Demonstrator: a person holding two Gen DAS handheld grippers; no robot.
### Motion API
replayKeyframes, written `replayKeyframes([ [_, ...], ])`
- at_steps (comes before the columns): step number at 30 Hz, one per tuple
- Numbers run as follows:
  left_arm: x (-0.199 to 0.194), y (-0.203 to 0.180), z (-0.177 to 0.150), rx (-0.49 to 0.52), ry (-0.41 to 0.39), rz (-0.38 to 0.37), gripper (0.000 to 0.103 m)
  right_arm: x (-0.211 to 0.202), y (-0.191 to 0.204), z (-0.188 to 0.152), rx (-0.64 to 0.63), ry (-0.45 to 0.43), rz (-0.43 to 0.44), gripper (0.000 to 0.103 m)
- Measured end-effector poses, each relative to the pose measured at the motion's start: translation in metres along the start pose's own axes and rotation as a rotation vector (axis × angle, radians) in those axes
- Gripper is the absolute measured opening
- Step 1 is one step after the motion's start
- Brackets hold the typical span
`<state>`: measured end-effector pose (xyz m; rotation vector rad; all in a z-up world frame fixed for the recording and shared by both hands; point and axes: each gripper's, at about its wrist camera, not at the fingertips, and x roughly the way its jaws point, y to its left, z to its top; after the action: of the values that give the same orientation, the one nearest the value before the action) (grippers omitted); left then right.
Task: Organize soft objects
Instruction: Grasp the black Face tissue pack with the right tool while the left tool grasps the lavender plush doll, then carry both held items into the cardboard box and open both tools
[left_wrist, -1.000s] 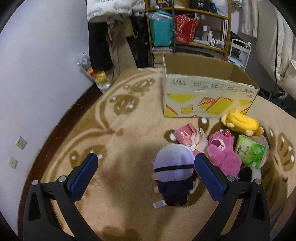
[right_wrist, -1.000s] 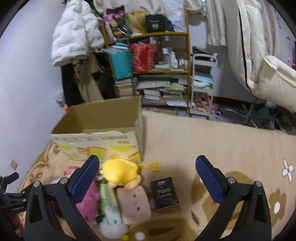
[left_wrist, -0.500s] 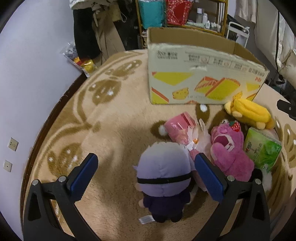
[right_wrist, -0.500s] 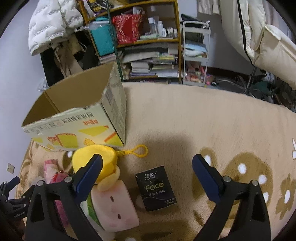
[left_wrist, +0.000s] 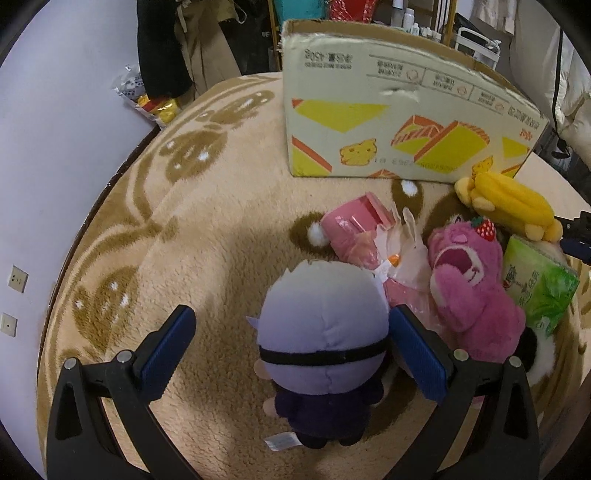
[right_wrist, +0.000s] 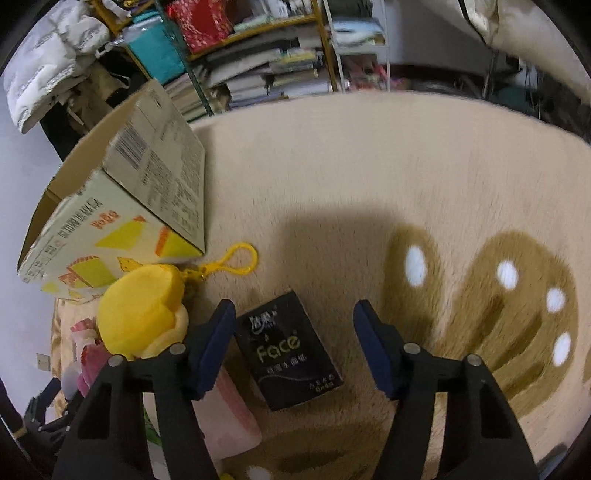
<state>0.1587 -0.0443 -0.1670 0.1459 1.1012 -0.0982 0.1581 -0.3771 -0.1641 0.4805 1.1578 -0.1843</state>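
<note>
My left gripper (left_wrist: 291, 350) is open around a plush doll (left_wrist: 323, 332) with a pale lilac head, a black blindfold and a dark body, lying on the rug. The right pad is close against its head; the left pad stands apart. Beside it lie a pink plush bear (left_wrist: 469, 288), a yellow plush (left_wrist: 509, 206), a pink packet (left_wrist: 354, 236) and a green tissue pack (left_wrist: 539, 284). My right gripper (right_wrist: 293, 343) is open over a black tissue pack (right_wrist: 288, 350) marked "Face". The yellow plush (right_wrist: 140, 310) and a pink square plush (right_wrist: 229, 417) lie to its left.
An open cardboard box (left_wrist: 399, 122) stands on the beige patterned rug (left_wrist: 207, 229) just behind the toys; it also shows in the right wrist view (right_wrist: 122, 206). Cluttered shelves (right_wrist: 266, 62) and hanging clothes stand behind. A wall with sockets (left_wrist: 16, 278) runs on the left.
Both grippers have moved forward and down. The left now straddles the lilac-headed doll. The right has narrowed somewhat and come down over the black tissue pack.
</note>
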Motion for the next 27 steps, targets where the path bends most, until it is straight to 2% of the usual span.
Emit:
replayKeyframes([
  [8, 0.010, 0.002, -0.003, -0.017, 0.038, -0.026, 0.101, 0.014, 0.006, -0.001, -0.028, 0.058, 0.010, 0.070],
  [11, 0.014, 0.004, -0.004, -0.038, 0.064, -0.058, 0.089, 0.019, 0.009, -0.002, -0.027, 0.078, 0.028, 0.069],
  [12, 0.015, 0.003, -0.004, -0.040, 0.073, -0.065, 0.083, 0.021, 0.009, -0.002, -0.025, 0.081, 0.028, 0.069],
  [13, 0.017, 0.002, -0.005, -0.039, 0.088, -0.070, 0.072, 0.021, 0.009, -0.001, -0.027, 0.081, 0.025, 0.068],
  [15, 0.021, -0.001, -0.008, -0.031, 0.113, -0.060, 0.066, 0.021, 0.010, 0.000, -0.033, 0.084, 0.031, 0.055],
  [16, 0.018, -0.002, -0.008, -0.029, 0.105, -0.060, 0.064, 0.020, 0.011, 0.000, -0.038, 0.085, 0.039, 0.053],
  [18, 0.014, -0.001, -0.008, -0.040, 0.098, -0.074, 0.064, 0.020, 0.014, 0.001, -0.045, 0.084, 0.054, 0.043],
  [21, 0.000, 0.004, -0.009, -0.060, 0.049, -0.077, 0.064, 0.014, 0.016, 0.002, -0.059, 0.056, 0.053, 0.036],
  [24, -0.017, 0.010, -0.007, -0.079, -0.022, -0.073, 0.063, -0.001, 0.022, -0.001, -0.086, 0.005, 0.060, 0.027],
  [27, -0.033, 0.012, -0.004, -0.068, -0.086, -0.046, 0.062, -0.021, 0.028, -0.002, -0.134, -0.068, 0.075, 0.024],
])
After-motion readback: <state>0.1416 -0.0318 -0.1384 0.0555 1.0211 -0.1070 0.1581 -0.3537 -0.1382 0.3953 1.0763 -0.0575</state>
